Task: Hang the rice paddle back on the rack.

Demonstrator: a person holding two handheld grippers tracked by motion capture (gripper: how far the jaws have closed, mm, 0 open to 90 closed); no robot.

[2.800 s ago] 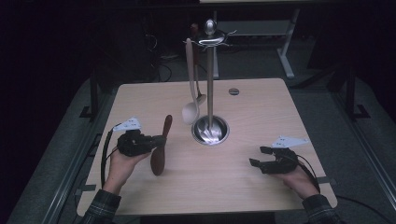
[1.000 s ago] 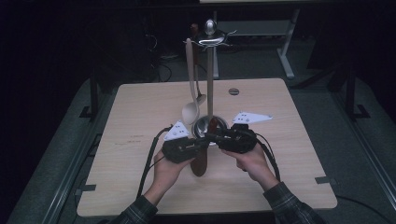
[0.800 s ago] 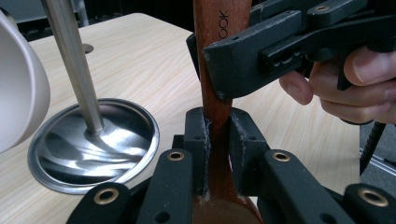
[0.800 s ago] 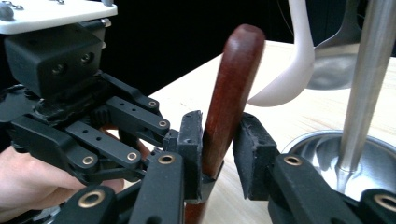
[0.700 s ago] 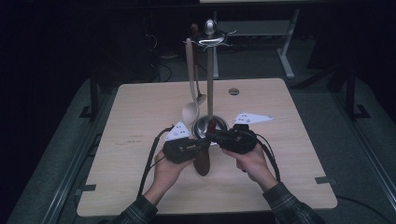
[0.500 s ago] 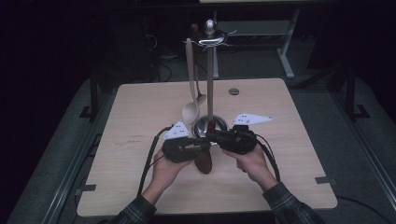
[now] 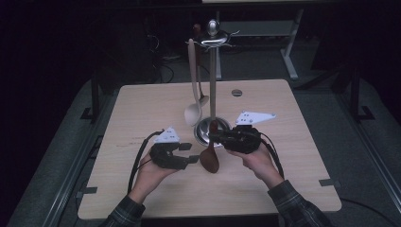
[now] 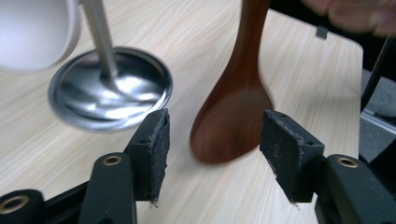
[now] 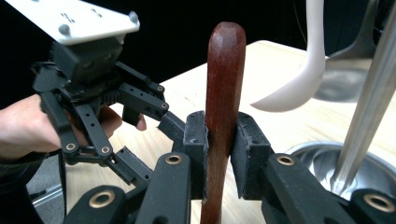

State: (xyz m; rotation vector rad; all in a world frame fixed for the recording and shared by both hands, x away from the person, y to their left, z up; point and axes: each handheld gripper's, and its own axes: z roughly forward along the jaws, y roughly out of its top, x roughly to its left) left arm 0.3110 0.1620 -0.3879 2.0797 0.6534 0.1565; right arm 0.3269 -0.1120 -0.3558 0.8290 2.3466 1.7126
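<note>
My R gripper, frame centre, clamps 1 brown spoon upright; L gripper level, jaws just opening off its bowl; 2 spoons hang on rack.

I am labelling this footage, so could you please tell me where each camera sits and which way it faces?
High view: above the table's near side, looking forward and down; both forearms show.
Left gripper view: on the left tool, facing the brown spoon's bowl; open jaws.
Right gripper view: on the right tool, clamping the spoon's handle.
All share the spoon and stand.

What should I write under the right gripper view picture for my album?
Right tool clamps a brown spoon upright; the open left tool waits beside it.
</note>
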